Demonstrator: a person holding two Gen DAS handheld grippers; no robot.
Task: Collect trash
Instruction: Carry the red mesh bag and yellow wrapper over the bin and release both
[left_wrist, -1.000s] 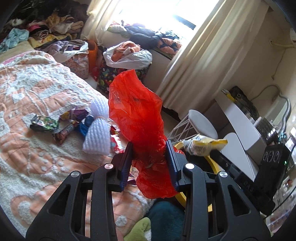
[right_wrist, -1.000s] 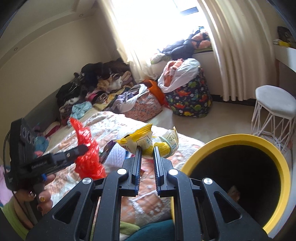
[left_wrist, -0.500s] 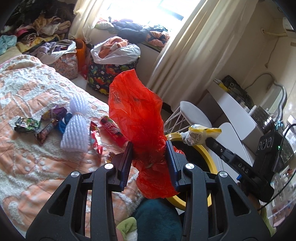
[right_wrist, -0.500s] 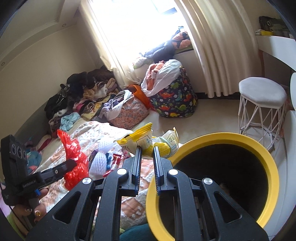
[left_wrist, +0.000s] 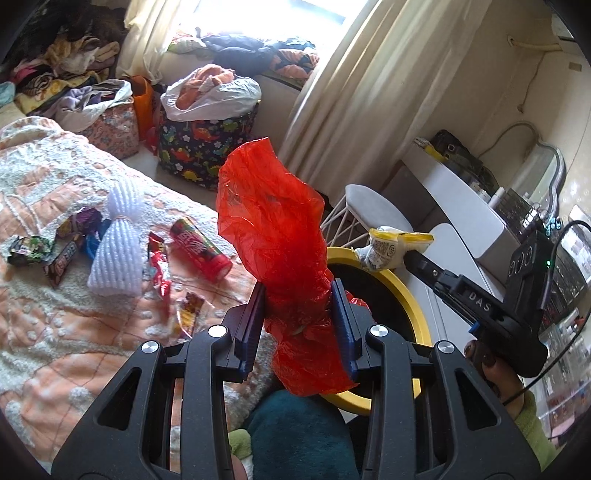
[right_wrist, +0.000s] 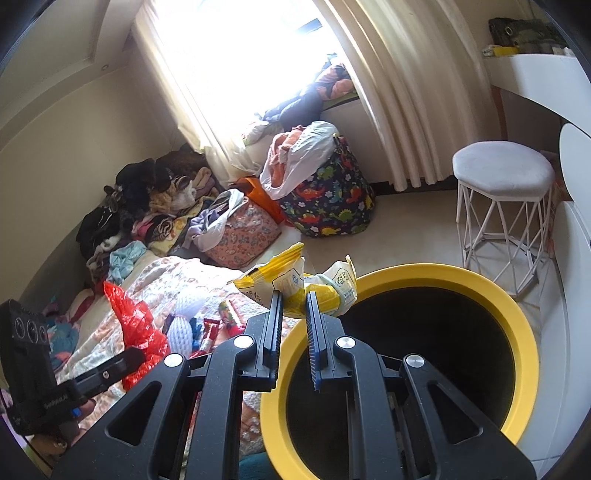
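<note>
My left gripper (left_wrist: 297, 295) is shut on a crumpled red plastic bag (left_wrist: 273, 221), held above the bed's edge just left of the yellow-rimmed bin (left_wrist: 402, 291). My right gripper (right_wrist: 293, 299) is shut on a yellow and white snack wrapper (right_wrist: 291, 280), held over the near left rim of the bin (right_wrist: 517, 325), whose inside is dark. The wrapper also shows in the left wrist view (left_wrist: 388, 245), and the red bag in the right wrist view (right_wrist: 135, 325). Several wrappers (left_wrist: 159, 266) and a red tube (left_wrist: 199, 249) lie on the orange bedspread (left_wrist: 44, 325).
A white knitted bundle (left_wrist: 118, 254) lies among the wrappers. A white wire stool (right_wrist: 504, 206) stands behind the bin, a white desk (right_wrist: 535, 77) to the right. A dinosaur-print laundry bag (right_wrist: 328, 199) and clothes piles (right_wrist: 155, 206) sit below the window.
Both grippers have swung right toward the bin. The right gripper with its wrapper now sits over the bin's rim, and the bin opening fills more of its view. Both grips are unchanged.
</note>
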